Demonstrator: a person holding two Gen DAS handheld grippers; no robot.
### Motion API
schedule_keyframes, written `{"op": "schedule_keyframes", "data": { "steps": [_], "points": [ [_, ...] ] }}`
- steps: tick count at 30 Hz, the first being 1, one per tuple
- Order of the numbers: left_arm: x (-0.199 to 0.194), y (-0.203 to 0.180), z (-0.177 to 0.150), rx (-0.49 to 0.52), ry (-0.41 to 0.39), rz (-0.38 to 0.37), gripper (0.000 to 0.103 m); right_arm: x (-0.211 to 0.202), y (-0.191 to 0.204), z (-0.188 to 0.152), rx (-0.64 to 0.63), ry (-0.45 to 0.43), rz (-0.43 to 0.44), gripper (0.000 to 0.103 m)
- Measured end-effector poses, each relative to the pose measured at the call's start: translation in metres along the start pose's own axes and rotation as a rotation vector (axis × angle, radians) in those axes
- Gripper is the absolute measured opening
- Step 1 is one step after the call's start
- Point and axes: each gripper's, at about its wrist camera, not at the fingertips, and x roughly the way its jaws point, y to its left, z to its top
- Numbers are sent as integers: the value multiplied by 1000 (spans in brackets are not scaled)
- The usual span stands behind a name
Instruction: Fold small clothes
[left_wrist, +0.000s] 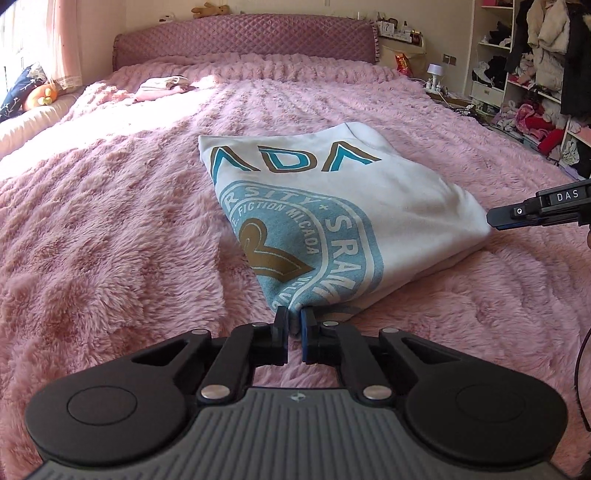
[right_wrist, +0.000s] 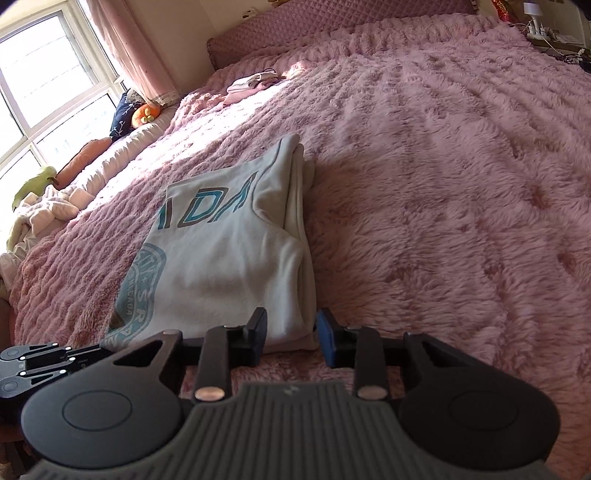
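Observation:
A white T-shirt (left_wrist: 332, 206) with a blue and gold print lies folded on the pink furry bedspread (left_wrist: 110, 258). My left gripper (left_wrist: 294, 317) is shut on the shirt's near corner, low on the bed. My right gripper (right_wrist: 291, 328) is open, its fingers on either side of the shirt's (right_wrist: 229, 258) other near corner, where the folded layers stack. The right gripper also shows in the left wrist view (left_wrist: 517, 214) at the shirt's right edge. The left gripper shows in the right wrist view (right_wrist: 40, 365) at the lower left.
A small pile of folded pink and white clothes (left_wrist: 164, 86) lies near the quilted headboard (left_wrist: 243, 40). Pillows and soft toys (right_wrist: 144, 110) line the window side. Open shelves full of clothes (left_wrist: 535, 74) stand to the right of the bed.

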Motion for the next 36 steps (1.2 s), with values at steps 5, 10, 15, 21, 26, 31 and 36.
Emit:
{"op": "schedule_keyframes", "data": {
  "steps": [5, 10, 15, 21, 26, 31, 36],
  "points": [
    [8, 1, 0, -72, 78, 51, 5, 4, -3, 0, -2, 18, -47, 0],
    [6, 14, -2, -143, 88, -4, 5, 7, -32, -11, 105, 50, -87, 0],
    [-30, 14, 17, -169, -42, -9, 7, -21, -17, 11, 64, -112, -3, 0],
    [-14, 2, 43, -192, -97, -80, 10, 6, 19, 31, -28, -102, 92, 3],
    [32, 6, 20, -229, 68, -98, 11, 44, 17, 13, -17, 28, 21, 2],
    [22, 33, 42, -301, -37, -185, 31, 46, 8, 8, 31, 44, 39, 0],
    [38, 76, 93, -334, -149, -168, 52, 42, 16, 17, 18, 32, 63, 14]
  ]
}}
